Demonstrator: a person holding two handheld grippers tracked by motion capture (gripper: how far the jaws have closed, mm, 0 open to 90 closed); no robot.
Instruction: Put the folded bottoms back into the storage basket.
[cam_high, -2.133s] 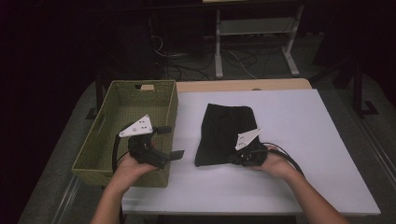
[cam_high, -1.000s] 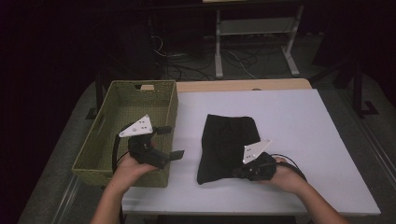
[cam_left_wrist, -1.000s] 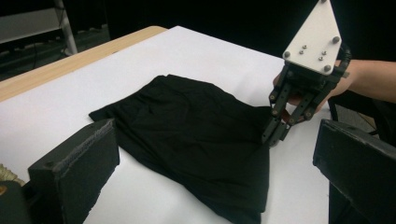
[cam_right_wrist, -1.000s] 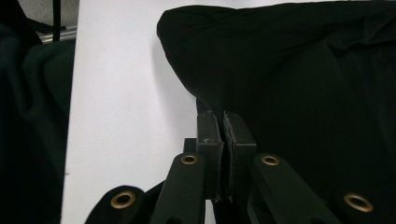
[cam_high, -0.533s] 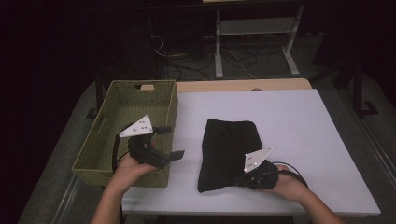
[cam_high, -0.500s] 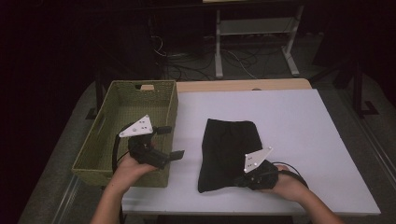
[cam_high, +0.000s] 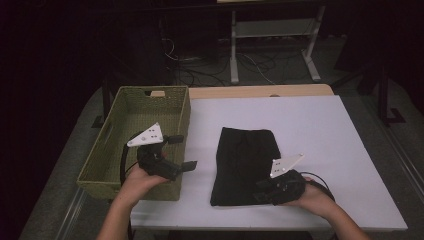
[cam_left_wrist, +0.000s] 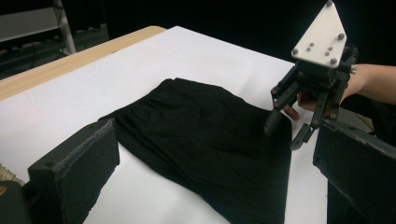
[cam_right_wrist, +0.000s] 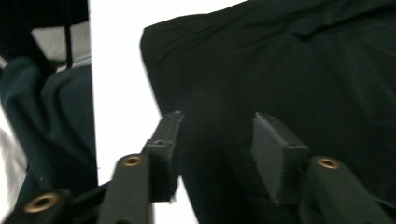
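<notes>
A black folded garment (cam_high: 245, 160) lies flat on the white table (cam_high: 310, 125), a little right of the middle. My right gripper (cam_high: 259, 191) rests low at the garment's near right corner, pointing left. Its jaws have just been opening and now stand apart over the cloth (cam_right_wrist: 303, 70), with nothing pinched between them (cam_right_wrist: 217, 123). The left gripper view shows the right gripper (cam_left_wrist: 285, 134) from the side, fingertips on or just above the fabric (cam_left_wrist: 201, 140). My left gripper (cam_high: 184, 151) hovers over the basket's right wall, open and empty, aimed at the garment.
A woven green basket (cam_high: 182, 107) stands at the table's left edge, with nothing lying in it. Bare white tabletop stretches behind and to the right of the garment. A wooden strip (cam_high: 260, 91) runs along the far edge. Beyond it are cables and a metal stand on the dark floor.
The right gripper pulled the garment's near right corner toward the front edge, then its jaws came apart off the cloth. The left gripper kept still.
</notes>
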